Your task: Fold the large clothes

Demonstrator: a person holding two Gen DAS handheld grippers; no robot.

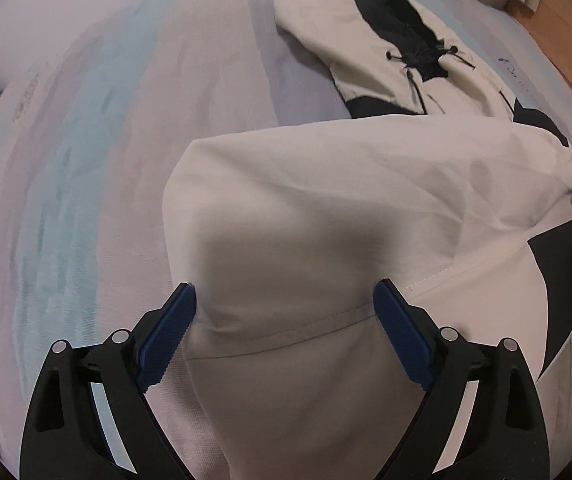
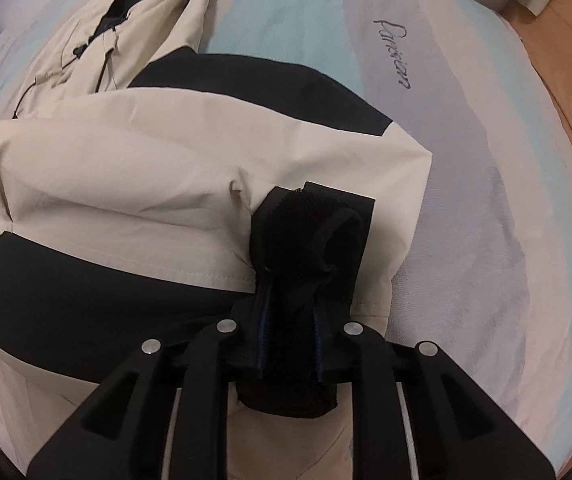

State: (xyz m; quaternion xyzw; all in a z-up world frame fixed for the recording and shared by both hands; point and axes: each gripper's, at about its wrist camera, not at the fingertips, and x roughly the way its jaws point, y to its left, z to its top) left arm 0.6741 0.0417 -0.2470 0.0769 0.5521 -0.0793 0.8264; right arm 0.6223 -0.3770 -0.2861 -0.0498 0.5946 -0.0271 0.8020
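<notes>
Now, going left to right, my left gripper point(image 1: 284, 300) sits at the bottom centre of its view with the blue pads point(image 1: 166, 340) spread wide. They straddle a cream fold of the jacket point(image 1: 326, 208) near a stitched seam, and I see no pinch on the cloth, so this hand holds nothing. The jacket fills the lower right of that view, lying on the bedsheet point(image 1: 106, 140), with its hood point(image 1: 366, 40) stretched toward the upper right.

My right gripper point(image 2: 290, 320) is at the bottom centre of its own view, narrowed almost fully onto the black cuff tab point(image 2: 314, 240) at the end of the sleeve point(image 2: 166, 168). The black fabric runs down between the pads, so I judge the cuff is pinched and carried across the jacket's body.

The step in hand looks like laying that sleeve over the torso. To do it well, I would lower the cuff until the sleeve lies flat across the cream panel. I would keep it inside the body's outline before letting go, and use the open left gripper to press or catch the fold edge so nothing bunches. The risk is that the stiff cloth springs back once released.

As for containers, neither view shows a box, a basket or a bin. The printed bedsheet point(image 2: 466, 200) alone bears the jacket, with a wooden floor point(image 2: 566, 80) at the far right edge.
</notes>
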